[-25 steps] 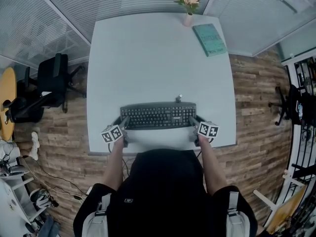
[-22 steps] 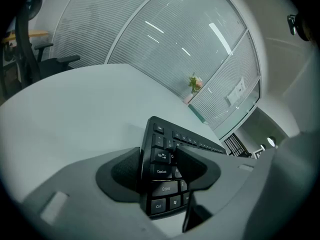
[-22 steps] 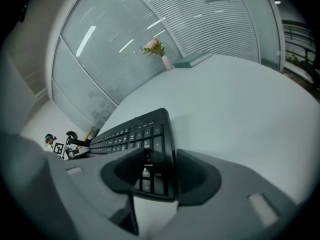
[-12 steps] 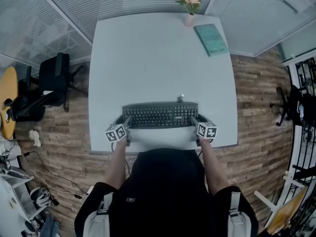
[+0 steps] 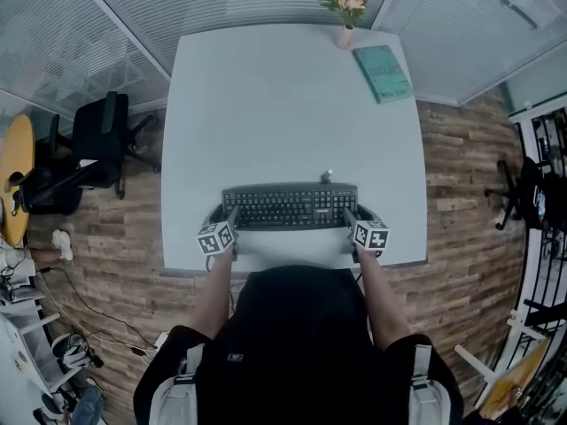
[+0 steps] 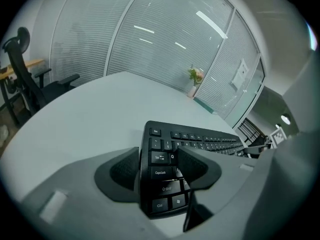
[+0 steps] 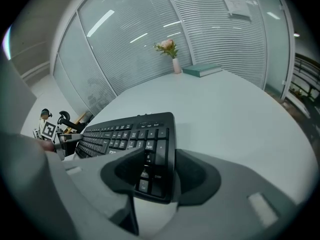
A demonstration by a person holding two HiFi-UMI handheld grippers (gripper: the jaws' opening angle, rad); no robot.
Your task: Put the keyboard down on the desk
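Note:
A black keyboard (image 5: 290, 206) lies flat on the pale desk (image 5: 283, 104), near the front edge. My left gripper (image 5: 226, 219) is at its left end and its jaws are opening. In the left gripper view the keyboard (image 6: 200, 139) end sits between the jaws of the left gripper (image 6: 159, 166), with a thin gap at the outer pad. My right gripper (image 5: 350, 217) is at the right end. There the keyboard (image 7: 125, 134) lies between the spread jaws of the right gripper (image 7: 150, 171), and a sliver of desk shows beside the outer pad.
A vase of pink flowers (image 5: 344, 7) and a teal book (image 5: 382, 72) stand at the desk's far right corner. A small grey object (image 5: 327, 176) sits just behind the keyboard. A black office chair (image 5: 97, 144) stands on the floor to the left.
The left gripper's marker cube has shifted slightly right, toward the keyboard's end. The keyboard stays flat on the desk and the right gripper has barely moved.

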